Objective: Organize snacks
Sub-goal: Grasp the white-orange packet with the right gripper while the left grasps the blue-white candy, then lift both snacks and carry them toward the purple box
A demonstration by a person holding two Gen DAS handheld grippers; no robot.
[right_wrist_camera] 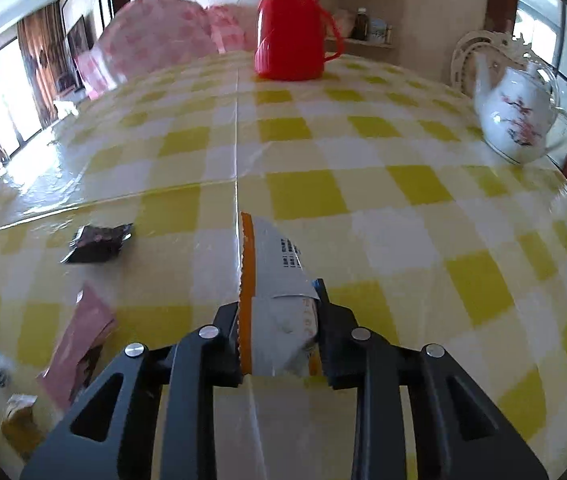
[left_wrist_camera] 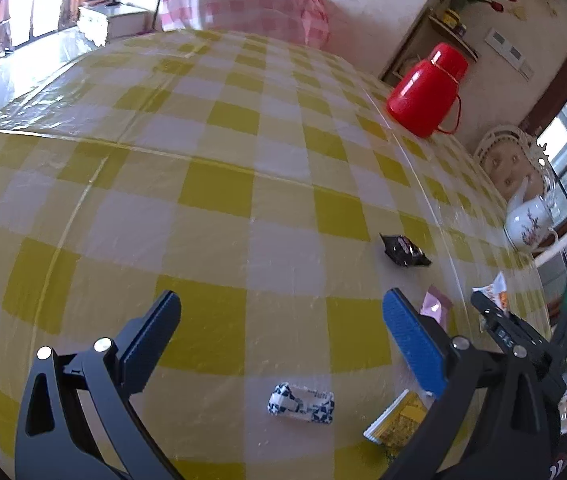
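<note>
The right claw (right_wrist_camera: 279, 336) pinches a white-and-orange snack packet (right_wrist_camera: 279, 276), its long axis pointing away along the fingers.

The left tongs (left_wrist_camera: 281, 312) hang open above the yellow-checked worktop (left_wrist_camera: 211, 184), nothing between them. Below them lie a blue-and-white star-patterned packet (left_wrist_camera: 301, 402) and a yellow packet (left_wrist_camera: 397, 420). A black packet (left_wrist_camera: 404, 251) lies further off, a pink one (left_wrist_camera: 436, 307) just beside the blue pad. A red flask (left_wrist_camera: 427, 90) and a white teapot (left_wrist_camera: 529, 222) stand at the far edge.
</note>
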